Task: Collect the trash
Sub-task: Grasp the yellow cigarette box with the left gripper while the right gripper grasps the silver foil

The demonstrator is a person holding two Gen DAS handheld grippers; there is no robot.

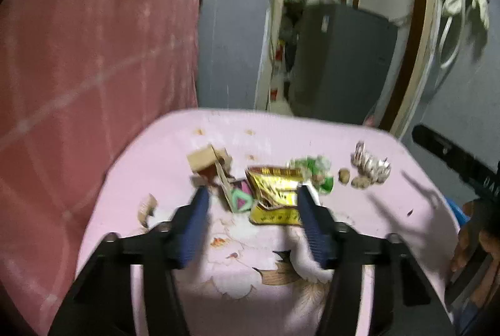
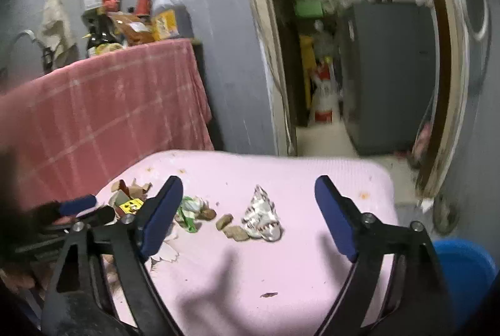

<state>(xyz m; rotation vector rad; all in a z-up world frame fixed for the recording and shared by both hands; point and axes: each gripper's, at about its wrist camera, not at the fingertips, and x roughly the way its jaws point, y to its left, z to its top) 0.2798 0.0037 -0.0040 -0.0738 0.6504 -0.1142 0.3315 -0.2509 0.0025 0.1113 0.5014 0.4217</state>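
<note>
A: What lies on the pink table [image 1: 193,298]?
B: From its left edge: torn cardboard [image 1: 208,161], a gold wrapper [image 1: 276,190], a green wrapper [image 1: 315,172], crumpled foil [image 1: 372,162].
A: And the grippers?
B: The left gripper [image 1: 251,198] stands partly open around the gold wrapper, not pressing it. The right gripper [image 2: 248,195] stands wide over the foil, empty.
</note>
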